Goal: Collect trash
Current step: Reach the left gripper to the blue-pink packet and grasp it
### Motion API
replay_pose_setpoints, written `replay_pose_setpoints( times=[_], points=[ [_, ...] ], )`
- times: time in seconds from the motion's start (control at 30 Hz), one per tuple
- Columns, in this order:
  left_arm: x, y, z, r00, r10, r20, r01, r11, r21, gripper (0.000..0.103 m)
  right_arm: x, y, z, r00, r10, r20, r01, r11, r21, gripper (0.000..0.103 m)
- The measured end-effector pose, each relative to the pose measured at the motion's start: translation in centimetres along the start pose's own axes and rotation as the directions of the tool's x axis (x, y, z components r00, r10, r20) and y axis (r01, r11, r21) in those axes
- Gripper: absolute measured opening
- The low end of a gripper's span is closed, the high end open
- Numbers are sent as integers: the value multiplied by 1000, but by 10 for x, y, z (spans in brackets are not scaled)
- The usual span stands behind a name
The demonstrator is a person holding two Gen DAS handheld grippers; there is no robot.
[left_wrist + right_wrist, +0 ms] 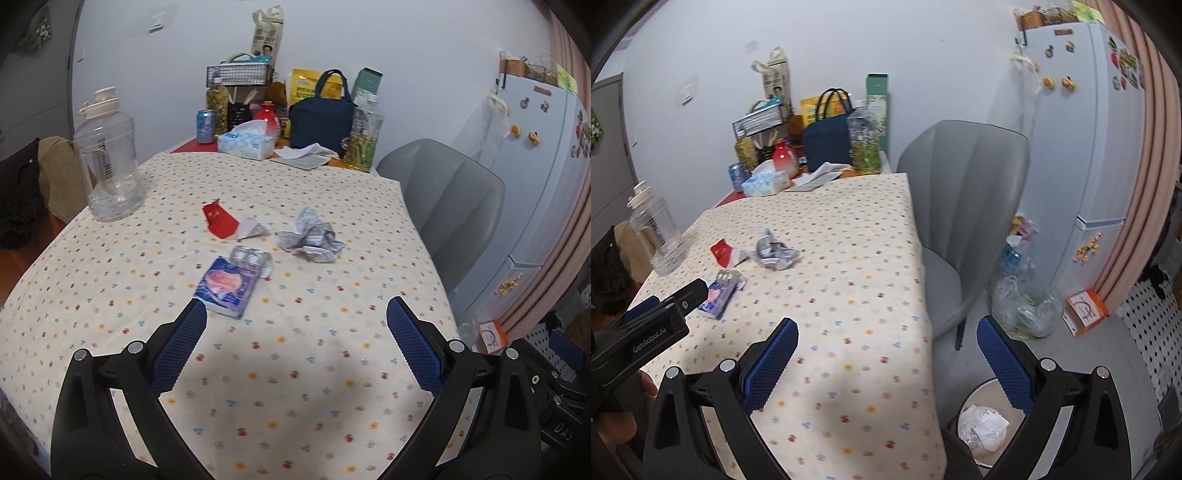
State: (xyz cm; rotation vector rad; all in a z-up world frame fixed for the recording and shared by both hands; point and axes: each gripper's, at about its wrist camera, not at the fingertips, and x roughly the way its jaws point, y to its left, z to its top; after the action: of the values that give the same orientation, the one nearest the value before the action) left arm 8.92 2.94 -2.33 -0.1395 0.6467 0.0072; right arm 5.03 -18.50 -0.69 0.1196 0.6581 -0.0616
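Spread wide and empty, both: the left gripper (295, 314) and the right gripper (886, 332), blue-padded fingers (177, 354) apart over the near part of the dotted cream tablecloth (295, 398). Just beyond the left finger of the left gripper, lay a flat purple-and-pink printed packet (228, 286), with a clear silvery blister strip (249, 255) touching its far end. Farther in, toward the middle of the table, sat a crumpled grey-white ball of printed paper (312, 236) and, to its left, a torn red-and-white paper wrapper (225, 223). Near the left edge stood a large clear plastic jug with a white lid (109, 158). On the floor off the right edge, seen in the right wrist view, stood a round white waste bin (986, 424) holding wadded paper.

Probably all light. Paper ball soft and springy, best pinched across its bulk. Packet thin and likely slick, better taken by its long edges. Blister strip stiff, low, hard to lift flat.
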Motion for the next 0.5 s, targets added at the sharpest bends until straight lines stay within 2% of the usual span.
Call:
replay_pose_setpoints(
  times=[0.27,0.5],
  points=[
    [3,36,-1,999,46,-2,-46,998,-51,97,9,30,2,998,55,-18,-56,997,-46,95],
    [19,85,-13,994,94,-52,-100,986,-132,97,24,53,-2,995,84,-54,-87,995,-56,95]
  ],
)
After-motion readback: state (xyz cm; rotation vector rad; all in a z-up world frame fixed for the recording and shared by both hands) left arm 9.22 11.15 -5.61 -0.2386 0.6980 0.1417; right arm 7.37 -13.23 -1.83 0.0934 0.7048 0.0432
